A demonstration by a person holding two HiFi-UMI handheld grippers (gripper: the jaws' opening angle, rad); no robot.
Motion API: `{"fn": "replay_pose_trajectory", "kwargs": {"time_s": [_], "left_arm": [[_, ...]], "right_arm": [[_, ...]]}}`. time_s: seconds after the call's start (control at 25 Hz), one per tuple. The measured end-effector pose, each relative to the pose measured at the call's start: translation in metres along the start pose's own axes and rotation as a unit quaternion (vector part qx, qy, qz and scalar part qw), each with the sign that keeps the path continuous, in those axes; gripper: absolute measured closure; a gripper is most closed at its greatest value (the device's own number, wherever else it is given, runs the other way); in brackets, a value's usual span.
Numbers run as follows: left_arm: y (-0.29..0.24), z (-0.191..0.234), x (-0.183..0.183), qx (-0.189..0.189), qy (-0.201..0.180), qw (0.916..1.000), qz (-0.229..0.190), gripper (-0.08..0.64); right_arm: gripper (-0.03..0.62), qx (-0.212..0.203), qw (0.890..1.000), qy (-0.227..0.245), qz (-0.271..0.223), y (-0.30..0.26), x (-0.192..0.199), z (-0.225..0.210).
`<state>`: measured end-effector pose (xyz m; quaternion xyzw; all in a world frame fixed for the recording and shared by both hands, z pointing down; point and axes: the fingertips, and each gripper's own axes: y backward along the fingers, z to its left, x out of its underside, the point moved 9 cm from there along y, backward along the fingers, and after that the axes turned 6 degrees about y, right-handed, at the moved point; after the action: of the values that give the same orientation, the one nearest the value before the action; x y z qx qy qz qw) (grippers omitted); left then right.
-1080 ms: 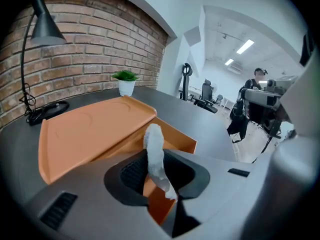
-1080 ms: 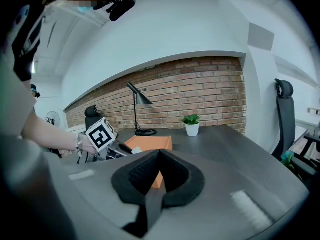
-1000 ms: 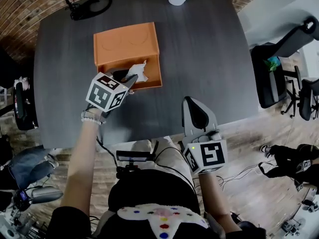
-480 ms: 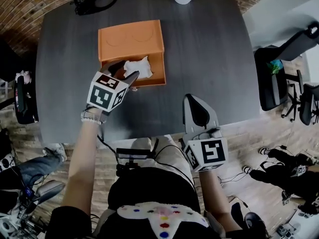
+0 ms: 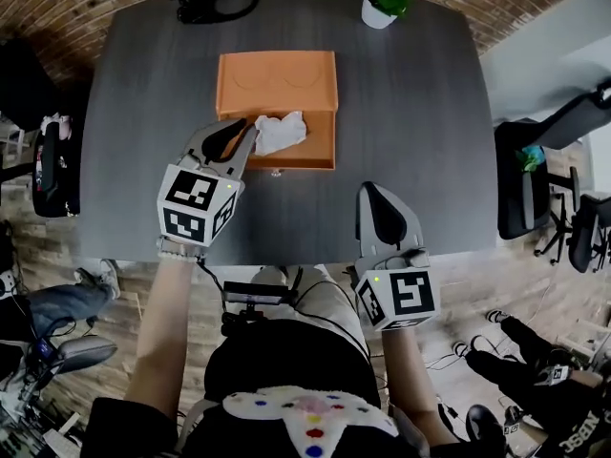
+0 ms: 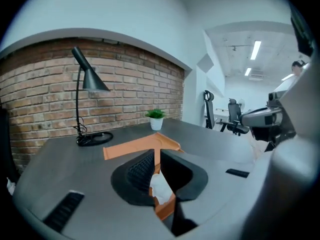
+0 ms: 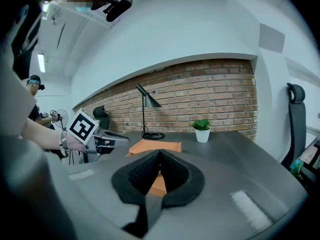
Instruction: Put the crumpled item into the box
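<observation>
In the head view, the crumpled item [image 5: 281, 132] is seen lying inside the orange box [image 5: 277, 79]. In the left gripper view, the left gripper [image 6: 157, 154] is shown with its jaws just drawn to a narrow slit, with nothing gripped. In the right gripper view, the right gripper [image 7: 159, 156] is seen pressed together and empty.

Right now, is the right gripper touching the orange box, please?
Apart: the head view shows bare table between the right gripper and the orange box.
</observation>
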<state>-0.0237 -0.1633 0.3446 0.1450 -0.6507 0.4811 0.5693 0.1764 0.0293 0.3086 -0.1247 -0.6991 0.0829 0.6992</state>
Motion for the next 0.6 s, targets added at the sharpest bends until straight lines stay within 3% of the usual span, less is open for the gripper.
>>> {"fn": "replay_pose_trajectory", "kwargs": {"time_s": [0.36,0.6], "left_arm": [[0.068,-0.013,-0.038,-0.037,-0.007,0.9952,-0.091,0.546],[0.109,-0.025,-0.049,-0.05,-0.023,0.9914,-0.119,0.549]], "right_arm": [[0.583,-0.021,0.999,0.018,-0.031,-0.001,-0.027,0.01],[0.583,-0.036,0.998,0.027,-0.052,0.001,-0.042,0.016]]}}
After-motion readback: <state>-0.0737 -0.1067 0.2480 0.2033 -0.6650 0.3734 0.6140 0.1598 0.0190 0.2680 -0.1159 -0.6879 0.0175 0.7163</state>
